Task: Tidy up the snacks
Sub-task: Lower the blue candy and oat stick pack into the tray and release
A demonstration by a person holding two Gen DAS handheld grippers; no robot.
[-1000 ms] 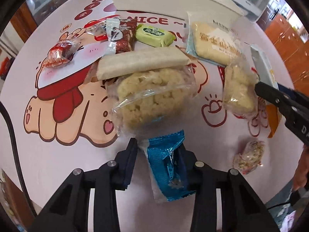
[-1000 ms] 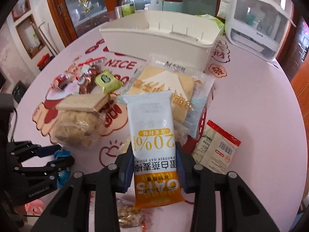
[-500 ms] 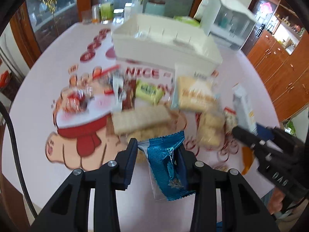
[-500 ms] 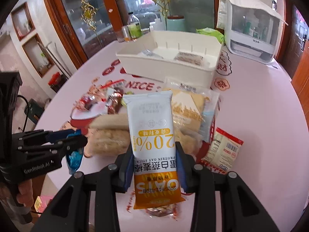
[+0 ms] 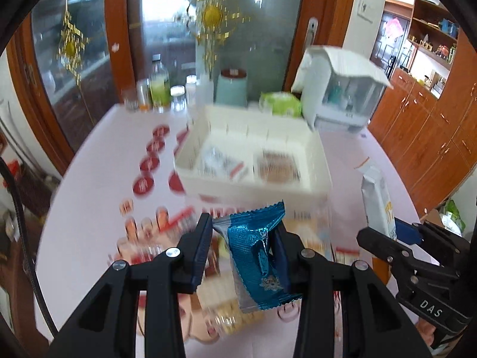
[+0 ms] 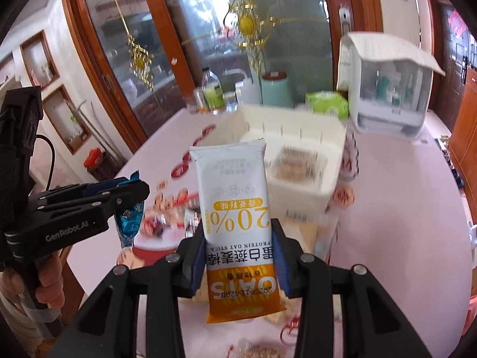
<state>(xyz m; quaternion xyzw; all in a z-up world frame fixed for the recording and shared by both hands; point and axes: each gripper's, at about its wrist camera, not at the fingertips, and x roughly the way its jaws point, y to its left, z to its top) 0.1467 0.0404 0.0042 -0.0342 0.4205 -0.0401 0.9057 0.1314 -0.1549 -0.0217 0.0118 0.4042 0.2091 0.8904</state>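
Open air above the white bin (image 5: pixel 250 185); bottles (image 5: pixel 158 92) and a white lidded box (image 5: pixel 342 89) crowding its far side.

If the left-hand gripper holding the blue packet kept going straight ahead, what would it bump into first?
Probably the white plastic bin: the left gripper, shut on the blue foil snack packet, points at its near wall. Depth is unclear in the blur.

Both pictures are bright with daylight coming through the tall glass doors with brown wooden frames (image 5: pixel 167 29) at the back. The pink round tabletop (image 5: pixel 98 185) and the white plastic box (image 5: pixel 253 161) look smeared and blurry. The shiny blue foil snack packet (image 5: pixel 256 250) looks sharp. Edges bend and corners go black.
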